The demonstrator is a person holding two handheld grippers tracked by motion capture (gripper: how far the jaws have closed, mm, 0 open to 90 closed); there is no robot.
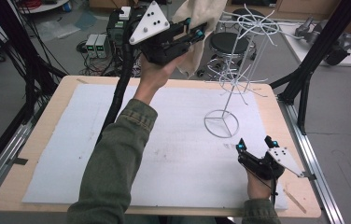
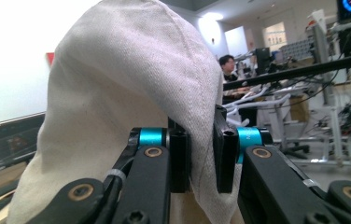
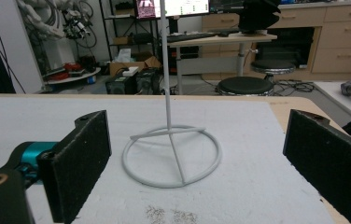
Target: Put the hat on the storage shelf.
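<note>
Wooden table (image 1: 33, 140) w/ a pale grey mat (image 1: 173, 154) fills the lower centre of the high view; black frame posts (image 1: 323, 42) run down the upper right and left edges. On the mat, right of centre, stands a white wire rack (image 1: 232, 74): ring base (image 3: 171, 156) centre frame in the right gripper view, thin upright stem, spoked arms at top and mid height in the upper right of the high view. Left gripper (image 1: 193, 31), upper centre of the high view, is raised well above the table, jaws clamped on a cream cloth (image 2: 131, 88) that bulges up over them in the left gripper view and hangs just beside the rack's top spokes, prob. not yet on them. Right gripper (image 1: 256, 143), lower right, sits low near the table, jaws wide apart, holding nothing, aimed at the ring base but apart from it. Judgement: step in hand = carrying the cloth to the rack to hang it; approx. midway. Next move calls for lifting the cloth over a top arm, draping it, then letting go; the right gripper could steady the base, since the rack looks light and tippy. In the way: thin spokes may snag the fabric; mid-tier arms crowd below. Bkgd: stools (image 1: 229, 43), power boxes (image 1: 96, 45), cables on the floor beyond the far edge.
</note>
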